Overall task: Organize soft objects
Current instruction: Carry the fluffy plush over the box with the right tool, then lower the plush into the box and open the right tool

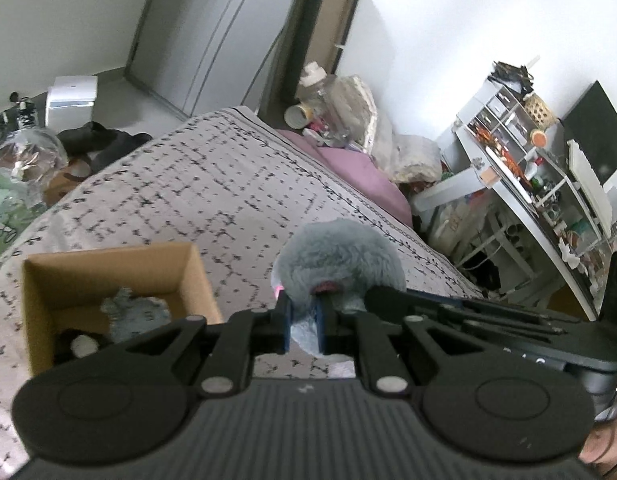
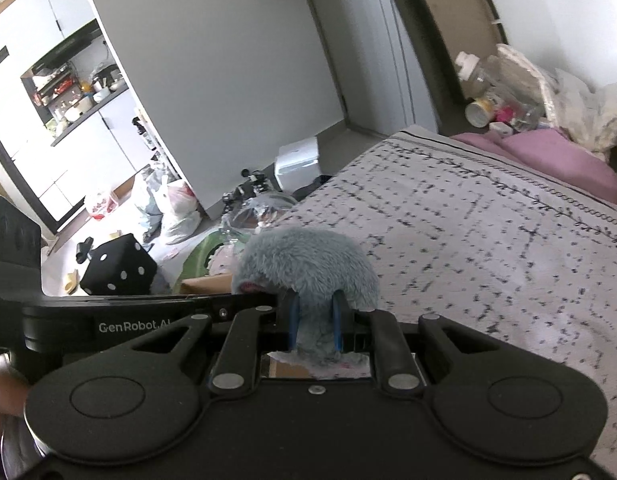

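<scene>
A fluffy grey plush toy (image 1: 336, 256) with a pink spot is held above the patterned bedspread (image 1: 196, 192). My left gripper (image 1: 304, 320) is shut on its lower part. My right gripper (image 2: 314, 320) is shut on the same grey plush toy (image 2: 308, 264) from the other side, and its arm shows in the left wrist view (image 1: 468, 308). An open cardboard box (image 1: 108, 280) sits on the bed to the left and holds a grey plush (image 1: 136, 312) and a dark one with a white patch (image 1: 80, 344).
A black plush die (image 2: 118, 268) lies on the floor beside the bed among bags (image 2: 176, 204). A purple pillow (image 1: 360, 176) and folded bedding (image 1: 412, 156) lie at the head of the bed. A cluttered desk (image 1: 528, 184) stands to the right. A wardrobe (image 1: 204, 32) stands beyond.
</scene>
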Tool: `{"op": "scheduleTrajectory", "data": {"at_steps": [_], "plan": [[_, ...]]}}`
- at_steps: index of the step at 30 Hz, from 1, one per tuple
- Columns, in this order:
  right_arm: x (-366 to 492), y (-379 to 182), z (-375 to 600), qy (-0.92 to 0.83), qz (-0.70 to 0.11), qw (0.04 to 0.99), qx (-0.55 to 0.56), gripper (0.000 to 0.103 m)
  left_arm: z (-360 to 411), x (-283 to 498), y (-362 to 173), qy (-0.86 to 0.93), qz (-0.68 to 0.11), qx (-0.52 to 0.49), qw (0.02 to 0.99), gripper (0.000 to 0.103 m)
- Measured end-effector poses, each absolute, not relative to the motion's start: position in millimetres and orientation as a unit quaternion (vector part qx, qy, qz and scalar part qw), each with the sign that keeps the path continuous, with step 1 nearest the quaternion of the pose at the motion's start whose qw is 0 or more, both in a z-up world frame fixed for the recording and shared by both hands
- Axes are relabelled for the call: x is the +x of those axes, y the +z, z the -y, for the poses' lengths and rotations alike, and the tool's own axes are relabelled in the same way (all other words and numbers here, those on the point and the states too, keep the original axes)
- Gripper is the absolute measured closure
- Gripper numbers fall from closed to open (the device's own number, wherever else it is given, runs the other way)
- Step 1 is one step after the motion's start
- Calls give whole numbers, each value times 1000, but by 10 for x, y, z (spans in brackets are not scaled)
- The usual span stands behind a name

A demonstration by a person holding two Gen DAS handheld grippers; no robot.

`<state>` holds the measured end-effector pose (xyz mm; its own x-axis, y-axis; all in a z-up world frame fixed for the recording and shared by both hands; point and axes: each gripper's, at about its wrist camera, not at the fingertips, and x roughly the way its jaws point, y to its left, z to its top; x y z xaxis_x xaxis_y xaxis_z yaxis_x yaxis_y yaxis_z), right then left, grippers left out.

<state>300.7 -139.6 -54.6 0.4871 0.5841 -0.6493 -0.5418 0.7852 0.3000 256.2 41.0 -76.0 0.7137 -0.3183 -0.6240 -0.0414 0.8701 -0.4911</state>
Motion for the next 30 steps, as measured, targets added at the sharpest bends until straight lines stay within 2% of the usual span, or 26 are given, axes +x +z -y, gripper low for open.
{"op": "scheduleTrajectory", "data": {"at_steps": [13,30], "plan": [[2744,-572,904,344,-393,853,24,86,-894,2176,-798,-50,-363,-253,896,92],[2590,-890,376,339,-426,838,27,85,-1397,2079,-1155,-12,-389,-273,880,92]]}}
